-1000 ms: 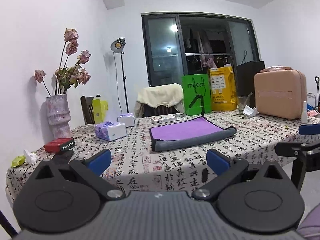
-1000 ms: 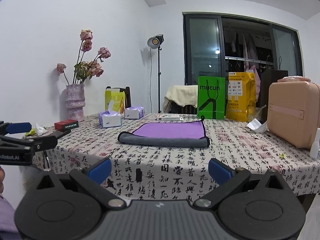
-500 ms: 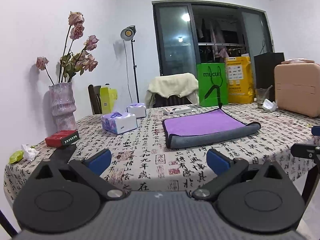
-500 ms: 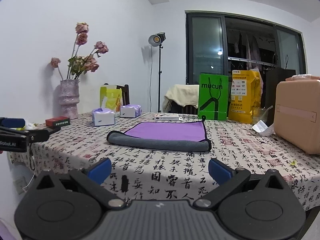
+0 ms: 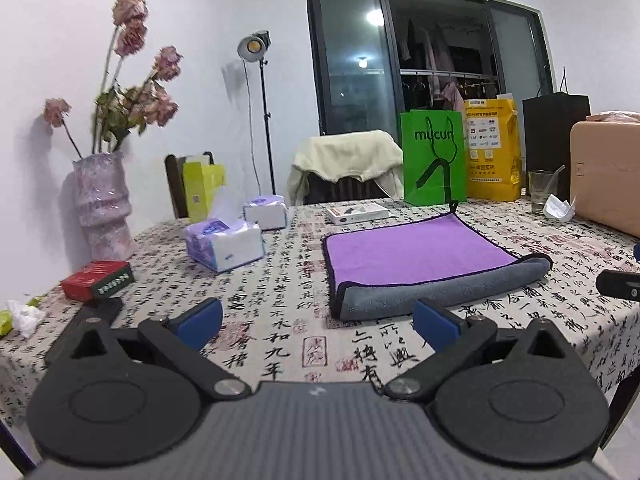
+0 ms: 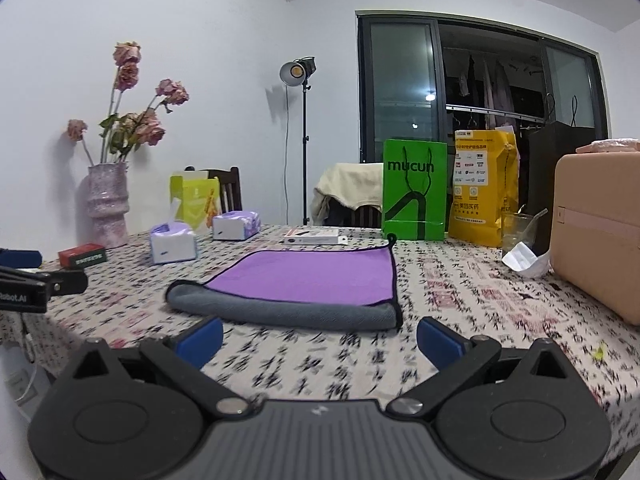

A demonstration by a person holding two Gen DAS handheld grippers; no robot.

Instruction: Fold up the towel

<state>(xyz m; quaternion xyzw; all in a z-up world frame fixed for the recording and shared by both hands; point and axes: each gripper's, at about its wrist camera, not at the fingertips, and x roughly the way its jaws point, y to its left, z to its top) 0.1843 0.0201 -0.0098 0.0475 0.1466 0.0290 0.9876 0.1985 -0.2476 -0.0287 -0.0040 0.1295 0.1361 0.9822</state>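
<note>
Lying mid-table, nearer the front edge, you have one purple towel (image 5: 416, 252) with its grey near hem rolled over. Your left gripper (image 5: 316, 320) and right gripper (image 6: 318, 338) both hover short of it, fingers spread apart, holding nothing. Two tissue packs (image 5: 224, 242) sit toward the table's (image 5: 280, 344) left edge.

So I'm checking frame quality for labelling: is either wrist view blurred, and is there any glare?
Left wrist view: sharp; tablecloth characters and towel edge read cleanly. Right wrist view: motion blur smears the tablecloth print near the camera, though the towel stays fairly clear. The studio lamp glows without washing out either view.
</note>
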